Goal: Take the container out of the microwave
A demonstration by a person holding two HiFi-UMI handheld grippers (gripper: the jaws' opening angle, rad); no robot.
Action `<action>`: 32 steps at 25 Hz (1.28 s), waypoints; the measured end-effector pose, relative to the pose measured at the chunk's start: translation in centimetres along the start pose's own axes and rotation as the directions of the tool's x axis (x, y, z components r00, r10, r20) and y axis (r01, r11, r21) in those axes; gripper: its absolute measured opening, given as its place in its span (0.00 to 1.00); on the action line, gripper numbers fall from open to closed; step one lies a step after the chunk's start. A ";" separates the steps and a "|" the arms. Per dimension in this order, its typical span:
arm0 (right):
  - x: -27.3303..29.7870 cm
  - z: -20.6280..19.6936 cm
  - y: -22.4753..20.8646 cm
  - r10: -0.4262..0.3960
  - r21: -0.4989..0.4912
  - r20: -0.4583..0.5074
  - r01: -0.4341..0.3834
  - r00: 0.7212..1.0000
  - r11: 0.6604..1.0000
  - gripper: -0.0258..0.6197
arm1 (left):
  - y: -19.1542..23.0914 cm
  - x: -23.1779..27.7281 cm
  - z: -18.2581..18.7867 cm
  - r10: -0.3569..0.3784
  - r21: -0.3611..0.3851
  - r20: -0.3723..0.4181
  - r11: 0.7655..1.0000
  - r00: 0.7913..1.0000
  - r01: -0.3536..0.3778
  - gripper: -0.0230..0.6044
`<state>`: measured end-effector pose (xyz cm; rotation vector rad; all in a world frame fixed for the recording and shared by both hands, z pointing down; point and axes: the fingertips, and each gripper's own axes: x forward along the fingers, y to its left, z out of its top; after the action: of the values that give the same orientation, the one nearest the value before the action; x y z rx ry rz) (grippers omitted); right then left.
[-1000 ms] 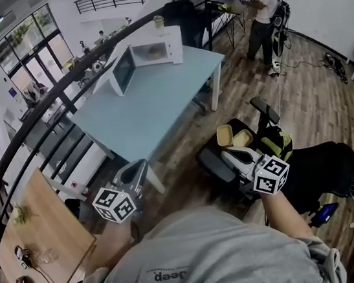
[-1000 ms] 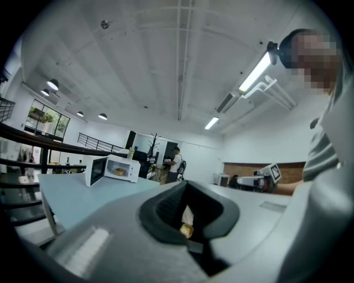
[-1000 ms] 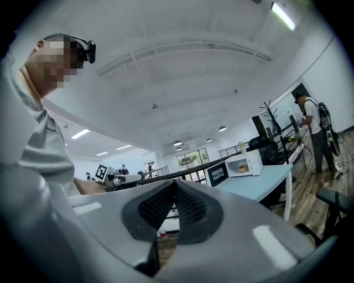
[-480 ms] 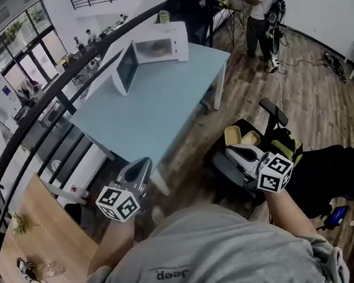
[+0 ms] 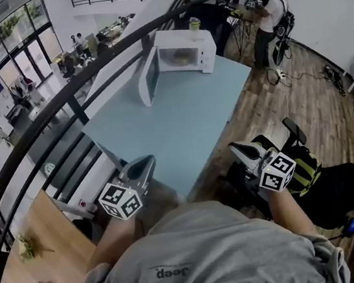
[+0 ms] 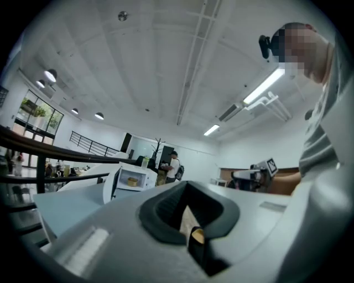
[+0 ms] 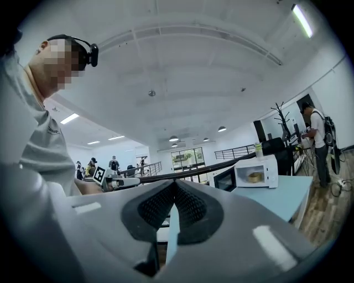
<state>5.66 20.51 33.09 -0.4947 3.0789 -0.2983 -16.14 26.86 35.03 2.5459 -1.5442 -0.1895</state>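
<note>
Container (image 5: 180, 56), a small tan one, is seen inside the white microwave (image 5: 190, 36), whose door (image 5: 149, 77) is swung open toward the left. The microwave is set at the far end of a light blue table (image 5: 174, 121), well apart from both grippers.

At the far left of the head view a dark curved railing (image 5: 42, 114) is crossed over a lower floor, and a wooden tabletop (image 5: 42, 231) is seen below it. Next, the left gripper (image 5: 147, 160) is held level by the near edge of the blue table, its marker cube (image 5: 119, 201) close to the person's grey shirt (image 5: 206, 257). In the left gripper view its jaws are brought together, with nothing held between them; the microwave and container (image 6: 131, 181) are seen far off beyond them.

On top of the microwave a pale green cup (image 5: 194, 24) is stood.

Further right, the right gripper (image 5: 235, 147) is held level by the table's near right side, over the wood floor (image 5: 270, 105). Its jaws are closed on each other and nothing is gripped; the container (image 7: 255, 177) is seen distant in the right gripper view. Just beside this gripper is a dark chair (image 5: 296, 130) with something black and yellow-green on it. At the far upper right a person (image 5: 272, 16) with a backpack is stood at another table.
</note>
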 end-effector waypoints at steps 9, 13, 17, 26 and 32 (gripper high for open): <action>11.9 0.8 0.3 -0.026 0.003 -0.025 0.026 0.999 1.000 0.04 | 11.8 -3.9 2.4 0.031 -0.024 0.021 0.999 0.999 -0.030 0.08; 15.2 1.0 0.4 -0.023 -0.004 -0.029 0.023 0.999 1.000 0.04 | 15.2 -4.7 2.6 0.040 -0.044 0.028 0.998 0.999 -0.039 0.08; 17.2 1.0 -0.1 -0.031 -0.006 -0.033 0.031 0.999 1.000 0.04 | 17.4 -4.5 2.7 0.041 -0.057 0.032 0.998 0.999 -0.040 0.08; 18.5 1.6 -4.6 -0.040 0.022 -0.023 0.041 0.999 0.999 0.04 | 18.9 -1.1 3.1 0.046 -0.056 0.004 0.997 0.999 -0.045 0.08; 18.2 0.9 -9.3 -0.020 0.047 -0.020 0.021 1.000 0.999 0.04 | 19.1 3.1 2.0 0.063 -0.051 -0.023 0.997 0.998 -0.064 0.08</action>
<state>-8.76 5.98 34.39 -0.5246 3.0787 -0.3775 -31.70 15.31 36.78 2.4484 -1.5883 -0.1907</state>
